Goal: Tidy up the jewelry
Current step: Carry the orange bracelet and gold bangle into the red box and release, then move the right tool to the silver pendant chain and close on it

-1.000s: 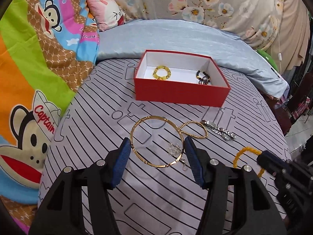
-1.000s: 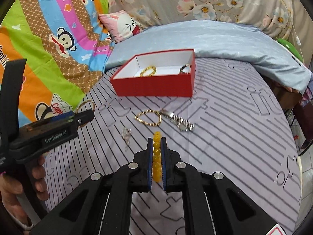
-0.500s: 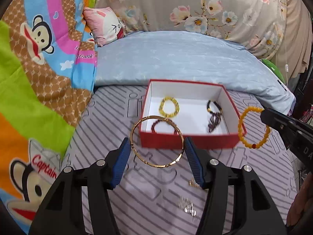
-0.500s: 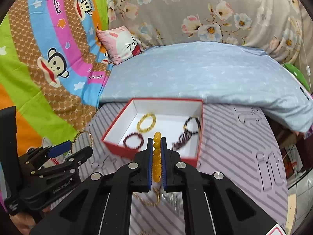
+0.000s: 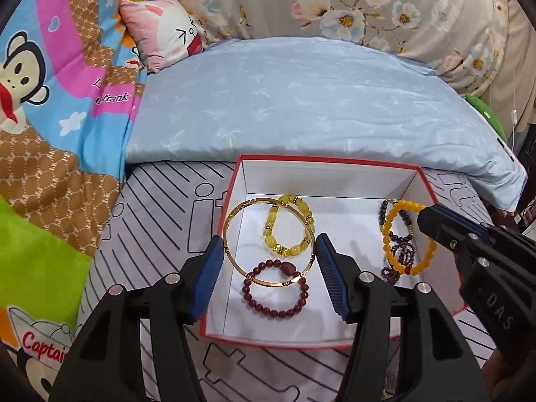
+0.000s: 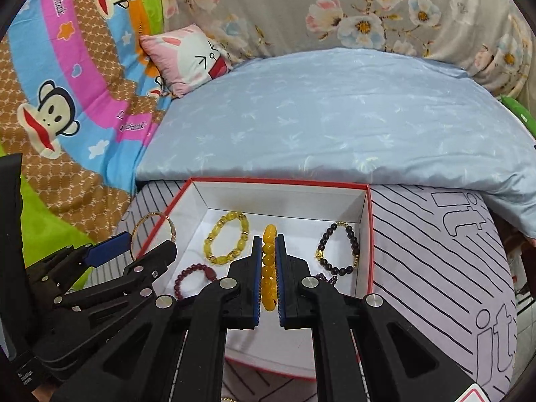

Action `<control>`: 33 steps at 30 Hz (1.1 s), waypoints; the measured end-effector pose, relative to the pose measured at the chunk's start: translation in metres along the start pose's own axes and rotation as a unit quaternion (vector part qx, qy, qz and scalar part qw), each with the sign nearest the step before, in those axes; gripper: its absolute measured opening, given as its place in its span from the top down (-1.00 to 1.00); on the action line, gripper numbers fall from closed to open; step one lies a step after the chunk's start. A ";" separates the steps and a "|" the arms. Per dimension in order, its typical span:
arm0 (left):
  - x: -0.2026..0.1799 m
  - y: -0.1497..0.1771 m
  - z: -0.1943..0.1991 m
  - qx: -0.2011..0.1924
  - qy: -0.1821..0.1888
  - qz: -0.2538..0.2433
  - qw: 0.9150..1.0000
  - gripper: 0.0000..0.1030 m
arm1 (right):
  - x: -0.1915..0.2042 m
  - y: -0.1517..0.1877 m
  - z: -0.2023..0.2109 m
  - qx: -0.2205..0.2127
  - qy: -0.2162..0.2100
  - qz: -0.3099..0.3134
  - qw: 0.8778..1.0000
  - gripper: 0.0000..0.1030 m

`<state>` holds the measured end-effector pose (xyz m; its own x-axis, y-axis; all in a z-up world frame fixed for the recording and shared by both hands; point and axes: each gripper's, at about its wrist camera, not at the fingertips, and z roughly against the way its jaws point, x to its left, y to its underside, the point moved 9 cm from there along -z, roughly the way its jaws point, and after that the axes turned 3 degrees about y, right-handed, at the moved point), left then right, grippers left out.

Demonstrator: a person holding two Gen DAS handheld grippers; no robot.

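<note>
A red box with white inside sits on the striped bed cover. My left gripper is shut on a gold bangle, held across its width above the box's left part. My right gripper is shut on an orange bead bracelet, which hangs over the box's right part in the left wrist view. Inside lie a yellow bead bracelet, a dark red bead bracelet and a dark purple bead bracelet.
A striped grey cover surrounds the box. A pale blue pillow lies behind it. A cartoon monkey blanket is at the left, with a pink cushion. The bed edge drops off at the right.
Both grippers have lifted their bracelets off the cover and moved forward over the red box. The box now fills the middle of both views.
</note>
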<state>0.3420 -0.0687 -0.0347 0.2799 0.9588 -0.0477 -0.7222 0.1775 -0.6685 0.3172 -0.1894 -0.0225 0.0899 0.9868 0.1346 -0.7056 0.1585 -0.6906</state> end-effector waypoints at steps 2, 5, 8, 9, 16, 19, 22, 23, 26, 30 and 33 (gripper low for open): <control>-0.003 0.000 -0.011 0.007 -0.001 -0.001 1.000 -0.05 | -0.002 0.001 -0.010 0.007 0.002 0.001 1.000 0.85; -0.006 0.002 -0.021 0.012 -0.001 0.005 1.000 -0.07 | -0.005 0.002 -0.016 0.007 0.010 -0.003 1.000 0.61; -0.004 0.005 -0.027 0.016 -0.010 0.016 1.000 -0.19 | -0.011 0.002 -0.012 -0.005 0.024 -0.006 1.000 0.22; -0.003 0.006 -0.027 0.016 -0.012 0.020 1.000 -0.27 | -0.013 0.002 -0.009 -0.009 0.024 -0.007 1.000 0.21; -0.005 0.009 -0.011 0.011 -0.015 0.023 1.000 -0.30 | -0.021 0.009 0.019 -0.023 0.019 -0.020 0.999 0.15; -0.006 0.014 0.003 0.007 -0.012 0.023 1.000 -0.30 | -0.020 0.017 0.036 -0.030 0.025 -0.011 0.999 0.15; -0.004 0.022 0.021 0.002 -0.009 0.026 1.000 -0.30 | -0.021 0.030 0.054 -0.034 0.025 -0.008 0.999 0.14; -0.003 0.024 0.026 0.001 -0.008 0.026 1.000 -0.30 | -0.022 0.037 0.060 -0.033 0.025 -0.006 0.999 0.14; 0.001 0.037 0.043 -0.004 -0.010 0.027 1.000 -0.32 | -0.027 0.055 0.073 -0.030 0.029 -0.006 0.999 0.14; 0.002 0.058 0.059 -0.003 -0.013 0.023 1.000 -0.33 | -0.032 0.079 0.086 -0.022 0.028 -0.012 0.999 0.14; 0.004 0.075 0.069 -0.001 -0.026 0.011 1.000 -0.38 | -0.033 0.098 0.093 -0.013 0.027 -0.011 0.999 0.14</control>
<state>0.2456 -0.0365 -0.0340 0.2313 0.9726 -0.0245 -0.7267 0.1560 -0.6690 0.1797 -0.2095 -0.0283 0.1445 0.9831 0.1123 -0.6838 0.1812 -0.7068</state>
